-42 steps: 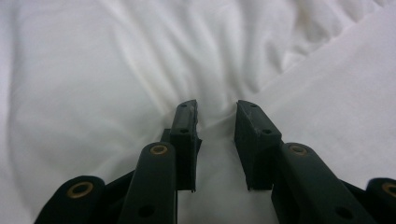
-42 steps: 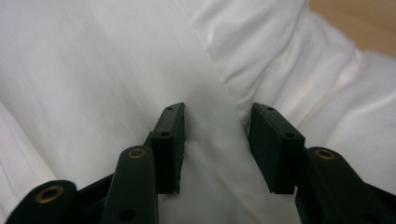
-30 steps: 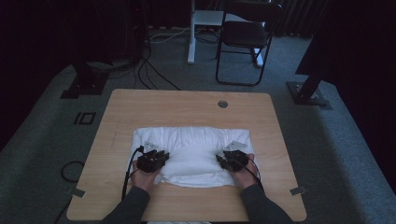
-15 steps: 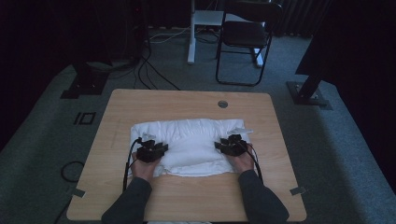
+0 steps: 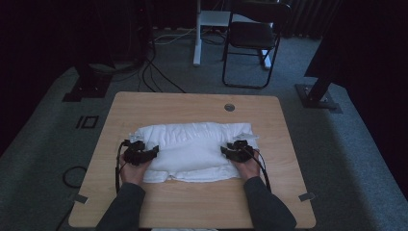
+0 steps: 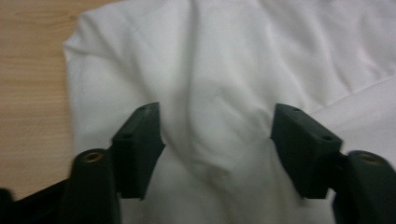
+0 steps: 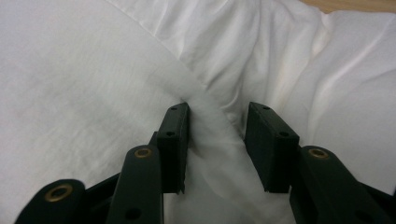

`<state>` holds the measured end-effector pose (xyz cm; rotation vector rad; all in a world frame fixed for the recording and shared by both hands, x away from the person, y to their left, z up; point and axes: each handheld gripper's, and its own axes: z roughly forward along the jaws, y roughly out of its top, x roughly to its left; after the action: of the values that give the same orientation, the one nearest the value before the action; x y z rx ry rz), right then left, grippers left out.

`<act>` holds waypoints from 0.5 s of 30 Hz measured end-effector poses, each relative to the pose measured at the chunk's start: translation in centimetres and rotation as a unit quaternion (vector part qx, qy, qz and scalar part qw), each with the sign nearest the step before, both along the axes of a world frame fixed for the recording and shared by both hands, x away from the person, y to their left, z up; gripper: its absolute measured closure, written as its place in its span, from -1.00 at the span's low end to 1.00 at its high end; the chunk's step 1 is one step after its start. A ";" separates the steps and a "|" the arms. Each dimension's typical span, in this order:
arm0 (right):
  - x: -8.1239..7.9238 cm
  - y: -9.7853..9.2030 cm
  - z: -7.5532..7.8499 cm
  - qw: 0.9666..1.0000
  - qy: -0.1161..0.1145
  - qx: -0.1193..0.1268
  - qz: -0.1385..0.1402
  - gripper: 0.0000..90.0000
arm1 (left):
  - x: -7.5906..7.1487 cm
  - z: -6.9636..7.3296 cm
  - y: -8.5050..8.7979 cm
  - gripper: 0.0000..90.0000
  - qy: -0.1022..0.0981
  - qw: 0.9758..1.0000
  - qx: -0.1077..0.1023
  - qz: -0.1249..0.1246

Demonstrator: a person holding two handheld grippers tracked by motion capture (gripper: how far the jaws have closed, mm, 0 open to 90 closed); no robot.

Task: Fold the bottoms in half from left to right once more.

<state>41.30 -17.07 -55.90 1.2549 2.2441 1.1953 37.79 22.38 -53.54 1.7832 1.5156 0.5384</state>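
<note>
Since earlier frames: both hands carried near edge of white cloth forward, folding it into thicker bundle at mid-table. Left gripper jaws have just been opening, now spread wide, fabric lying loose between them. Right gripper jaws partly apart around raised fold, probably pinching it, though contact unclear. Cloth soft, light, limp, creases easily; best taken at folded edge or corners.

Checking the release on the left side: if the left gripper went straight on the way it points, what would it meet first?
Most likely the white cloth: the left gripper has just been opening, and rumpled fabric lies right ahead.
</note>
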 end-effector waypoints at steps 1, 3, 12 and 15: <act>0.0 0.0 0.0 1.000 0.000 0.000 0.000 0.30 | 0.1 -0.1 0.1 -0.38 0.004 1.000 0.000 0.005; 0.0 0.0 0.0 1.000 0.000 0.002 0.000 0.30 | 0.4 -0.4 0.3 -0.52 0.013 1.000 0.005 0.020; -0.2 -0.1 -0.2 1.000 -0.006 0.006 -0.003 0.30 | 0.8 -1.6 1.1 -0.82 0.036 0.999 0.016 0.033; -0.2 -0.1 -0.2 1.000 -0.009 0.006 -0.003 0.30 | 0.7 -1.7 1.3 -0.88 0.037 0.998 0.025 0.036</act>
<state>41.06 -17.14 -56.15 1.2493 2.2210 1.2161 38.50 23.69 -55.24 1.8100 1.6348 0.5559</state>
